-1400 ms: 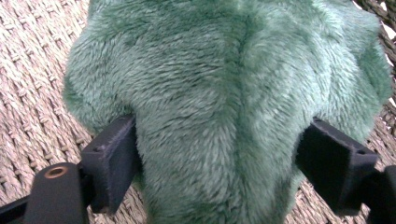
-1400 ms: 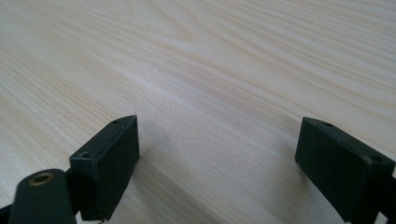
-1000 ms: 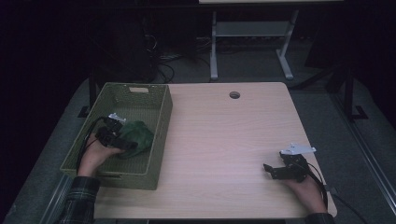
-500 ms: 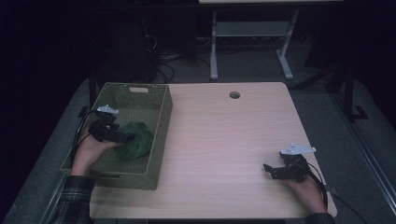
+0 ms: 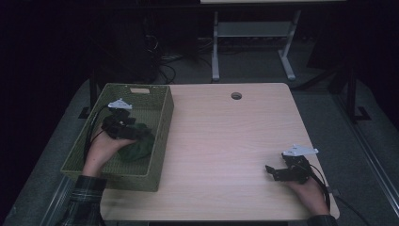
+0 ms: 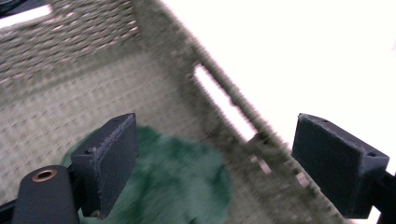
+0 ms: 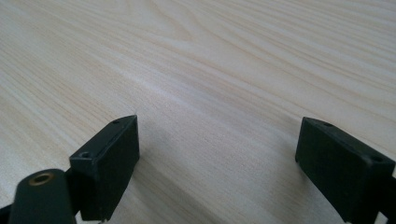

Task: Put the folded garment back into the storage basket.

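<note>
A dark green cloth (image 5: pixel 138 147) lies crumpled on the floor of a green woven basket (image 5: pixel 160 127) at the table's left side. My left gripper (image 5: pixel 134 132) hovers inside the basket just above the cloth, jaws wide apart with nothing between them. In the left gripper view the cloth (image 6: pixel 182 182) lies below the open left gripper (image 6: pixel 233 163), with the basket wall (image 6: pixel 219 112) beyond. My right gripper (image 5: pixel 273 172) rests low over the bare wooden table (image 5: pixel 226 141) near the front right corner. Its jaws stand open and empty; the right gripper (image 7: pixel 219 158) has plain wood grain ahead.
A round cable hole (image 5: pixel 236 96) sits near the table's far edge. A metal stand (image 5: pixel 249 42) and cables stand on the dark floor behind the table. The basket has a slot handle (image 5: pixel 139 90) in its far wall.
My left gripper has lifted off the green cloth and drawn back toward the basket's far left, now open above it. The right gripper has stayed put.
</note>
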The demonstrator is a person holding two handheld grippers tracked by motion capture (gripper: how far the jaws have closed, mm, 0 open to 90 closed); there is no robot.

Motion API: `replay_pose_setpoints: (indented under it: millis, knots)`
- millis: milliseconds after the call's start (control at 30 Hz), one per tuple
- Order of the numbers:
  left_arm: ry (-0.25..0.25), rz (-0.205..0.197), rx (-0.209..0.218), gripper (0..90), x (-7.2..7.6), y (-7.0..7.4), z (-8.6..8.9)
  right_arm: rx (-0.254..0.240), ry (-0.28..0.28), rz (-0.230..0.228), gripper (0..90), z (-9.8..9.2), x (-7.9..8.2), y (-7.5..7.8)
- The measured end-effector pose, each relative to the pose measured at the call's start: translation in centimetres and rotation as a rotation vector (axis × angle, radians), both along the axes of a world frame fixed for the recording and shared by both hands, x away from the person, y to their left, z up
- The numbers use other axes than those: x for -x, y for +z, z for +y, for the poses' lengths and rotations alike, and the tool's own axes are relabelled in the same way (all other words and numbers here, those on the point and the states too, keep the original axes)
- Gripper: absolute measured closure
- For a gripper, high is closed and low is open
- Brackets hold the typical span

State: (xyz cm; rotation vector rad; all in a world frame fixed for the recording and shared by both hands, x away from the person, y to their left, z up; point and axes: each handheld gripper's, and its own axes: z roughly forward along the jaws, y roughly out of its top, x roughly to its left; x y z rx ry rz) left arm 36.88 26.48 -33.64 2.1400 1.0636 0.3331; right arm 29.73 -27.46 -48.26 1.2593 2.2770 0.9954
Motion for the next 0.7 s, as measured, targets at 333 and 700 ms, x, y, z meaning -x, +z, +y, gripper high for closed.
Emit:
replay_pose_setpoints:
  millis: [333,700]
  knots:
    - [-0.071,-0.037,0.041,14.0,0.5,1.0,-4.9,0.000,0.000,0.000,13.1,0.0,0.0,0.0]
    - [-0.146,-0.048,0.073,14.0,1.2,0.3,-10.9,0.000,0.000,0.000,13.1,0.0,0.0,0.0]
